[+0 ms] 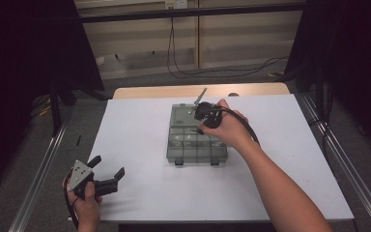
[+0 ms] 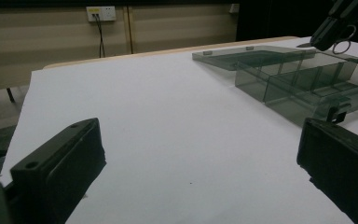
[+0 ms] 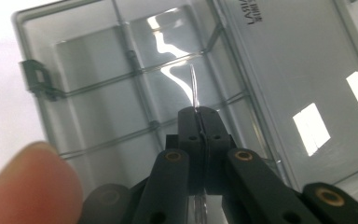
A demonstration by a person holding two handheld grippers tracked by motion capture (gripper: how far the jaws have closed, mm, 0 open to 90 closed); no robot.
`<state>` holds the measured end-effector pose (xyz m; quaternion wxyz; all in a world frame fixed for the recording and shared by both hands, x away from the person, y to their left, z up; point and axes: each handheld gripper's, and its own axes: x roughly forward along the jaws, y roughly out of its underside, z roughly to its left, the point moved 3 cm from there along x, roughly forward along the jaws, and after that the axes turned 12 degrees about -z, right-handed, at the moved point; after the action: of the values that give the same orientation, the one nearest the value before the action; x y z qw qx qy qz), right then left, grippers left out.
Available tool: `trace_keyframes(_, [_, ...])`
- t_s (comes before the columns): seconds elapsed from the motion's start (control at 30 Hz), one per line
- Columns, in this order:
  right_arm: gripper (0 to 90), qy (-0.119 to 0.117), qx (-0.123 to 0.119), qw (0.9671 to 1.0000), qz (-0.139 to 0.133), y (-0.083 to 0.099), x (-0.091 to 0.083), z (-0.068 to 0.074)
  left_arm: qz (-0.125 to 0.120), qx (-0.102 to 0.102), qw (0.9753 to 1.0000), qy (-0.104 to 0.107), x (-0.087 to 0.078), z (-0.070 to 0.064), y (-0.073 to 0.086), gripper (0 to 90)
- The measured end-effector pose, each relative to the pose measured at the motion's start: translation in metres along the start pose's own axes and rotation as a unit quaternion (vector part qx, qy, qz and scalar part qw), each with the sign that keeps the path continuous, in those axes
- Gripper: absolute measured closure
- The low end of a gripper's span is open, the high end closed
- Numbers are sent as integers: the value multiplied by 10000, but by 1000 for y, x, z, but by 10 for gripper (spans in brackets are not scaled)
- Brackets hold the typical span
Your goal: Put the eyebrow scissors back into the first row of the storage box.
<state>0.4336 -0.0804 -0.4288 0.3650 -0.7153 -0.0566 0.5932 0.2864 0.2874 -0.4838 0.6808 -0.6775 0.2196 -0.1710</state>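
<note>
- Your left gripper (image 1: 107, 168) rests low at the near left corner of the white worktop (image 1: 140, 145), well apart from the box; its jaws stand wide open with nothing between them.
- In the left gripper view the open jaws frame bare worktop, with the smoky clear compartment box (image 2: 303, 79) off to the right, lid laid back flat.
- The box (image 1: 195, 140) sits mid-worktop, its clasps toward you.
- Your right gripper (image 1: 199, 112) hovers over the box's far part; its jaws are pressed together on a thin, clear, wire-like piece (image 3: 194, 88) that sticks out past the tips, above the divided compartments.
</note>
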Motion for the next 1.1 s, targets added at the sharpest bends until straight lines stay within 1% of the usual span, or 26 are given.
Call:
trace_keyframes(0.03, [893, 34, 15, 10000, 46, 0, 1, -1, 1, 0, 10000, -1, 0, 0, 0, 3])
trace_keyframes(0.13, [883, 92, -4, 10000, 22, 1, 5, -2, -28, -18, 10000, 17, 0, 0, 0, 3])
trace_keyframes(0.17, [857, 143, 18, 9999, -32, 2, 6, -3, -24, -18, 10000, 15, 0, 0, 0, 3])
trace_keyframes(0.2, [804, 165, 14, 9998, -70, 2, 7, -4, -26, -18, 10000, 18, 0, 0, 0, 3])
trace_keyframes(0.23, [741, 180, 74, 9997, -125, 2, 7, -4, -56, -53, 10000, 6, 0, 0, 0, 3])
trace_keyframes(0.27, [705, 218, 177, 9994, -207, 2, 7, -5, -58, -57, 10000, 7, 0, 0, 0, 3])
trace_keyframes(0.33, [651, 226, 205, 9991, -306, 3, 5, -5, -61, -62, 10000, 9, 0, 0, 0, 3])
trace_keyframes(0.37, [602, 245, 229, 9989, -331, 4, 4, -4, -62, -61, 10000, 14, 0, 0, 0, 3])
trace_keyframes(0.4, [559, 314, 264, 9985, -368, 4, 3, -4, -62, -59, 10000, 11, 0, 0, 0, 3])
trace_keyframes(0.43, [485, 357, 256, 9982, -412, 6, 1, -5, -61, -60, 10000, 11, 0, 0, 0, 3])
trace_keyframes(0.47, [447, 392, 312, 9976, -487, 6, 0, -4, -44, -42, 10000, 22, 0, 0, 0, 3])
trace_keyframes(0.5, [395, 479, 376, 9965, -568, 7, -2, -3, -38, -36, 10000, 26, 0, 0, 0, 3])
trace_keyframes(0.57, [290, 519, 556, 9946, -701, 11, -5, -3, -61, -58, 10000, 9, 0, 0, 0, 3])
trace_keyframes(0.63, [224, 530, 724, 9924, -843, 15, -10, -3, -29, -21, 10000, 18, 0, 0, 0, 3])
trace_keyframes(0.7, [147, 626, 757, 9902, -996, 20, -14, -3, 7, 9, 10000, 22, 0, 0, 0, 3])
trace_keyframes(0.77, [83, 759, 813, 9875, -1115, 25, -19, -3, 9, -3, 10000, 14, 0, 0, 0, 3])
trace_keyframes(0.8, [18, 849, 827, 9857, -1196, 28, -22, -3, 8, -6, 10000, 17, 0, -1, 0, 3])
trace_keyframes(0.83, [4, 948, 863, 9842, -1222, 30, -25, -3, 15, 16, 10000, 16, 0, 0, 0, 3])
trace_keyframes(0.9, [0, 933, 945, 9809, -1419, 35, -31, -2, 21, 9, 10000, 18, 0, -1, 0, 3])
trace_keyframes(0.97, [0, 1055, 1005, 9763, -1599, 41, -38, -1, -5, -9, 10000, 18, 1, -1, 0, 4])
trace_keyframes(1.03, [0, 1040, 1018, 9740, -1735, 45, -43, 0, -15, -29, 10000, 11, 1, -1, 0, 3])
trace_keyframes(1.1, [0, 1097, 1068, 9715, -1809, 49, -49, 1, 8, -1, 10000, 26, 0, -1, 0, 3])
